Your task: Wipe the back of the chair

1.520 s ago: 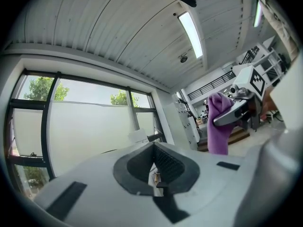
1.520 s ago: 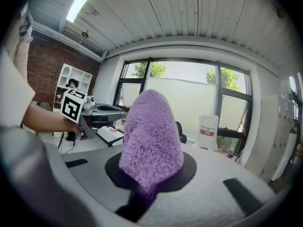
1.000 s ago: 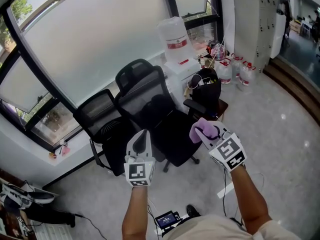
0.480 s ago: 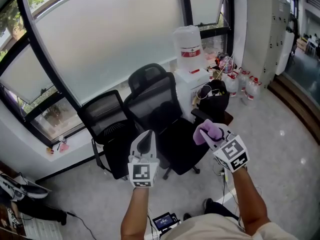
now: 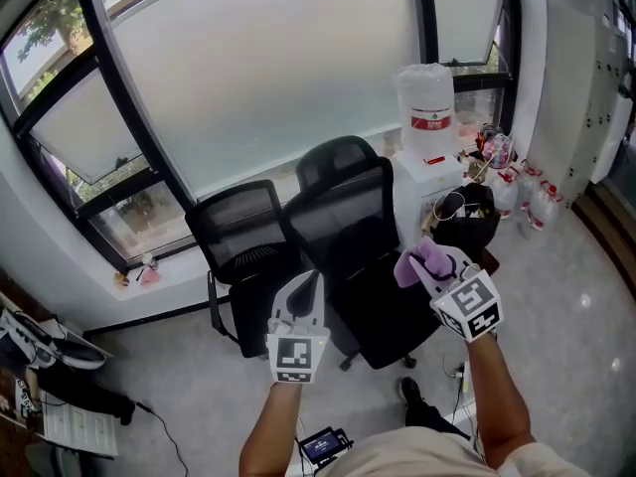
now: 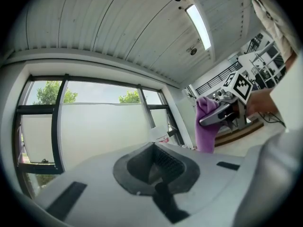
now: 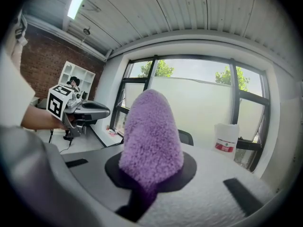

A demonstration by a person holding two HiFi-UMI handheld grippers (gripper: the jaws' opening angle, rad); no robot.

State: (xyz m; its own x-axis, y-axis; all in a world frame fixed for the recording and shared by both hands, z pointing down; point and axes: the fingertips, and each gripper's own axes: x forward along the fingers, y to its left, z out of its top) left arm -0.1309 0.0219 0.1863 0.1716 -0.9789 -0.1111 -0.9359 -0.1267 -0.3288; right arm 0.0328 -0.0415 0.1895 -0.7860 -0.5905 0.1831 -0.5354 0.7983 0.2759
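Against the window, two chairs side by side: low chair at left, tall chair at right. Behind and right of the tall chair, a water dispenser with a jug on top. Just right of the tall chair's seat, a bag; further right, bottles on the floor. Nearer, before the chairs, left hand-held gripper and right hand-held gripper, apart, with a cloth between the right one's jaws. Far left, shoes.
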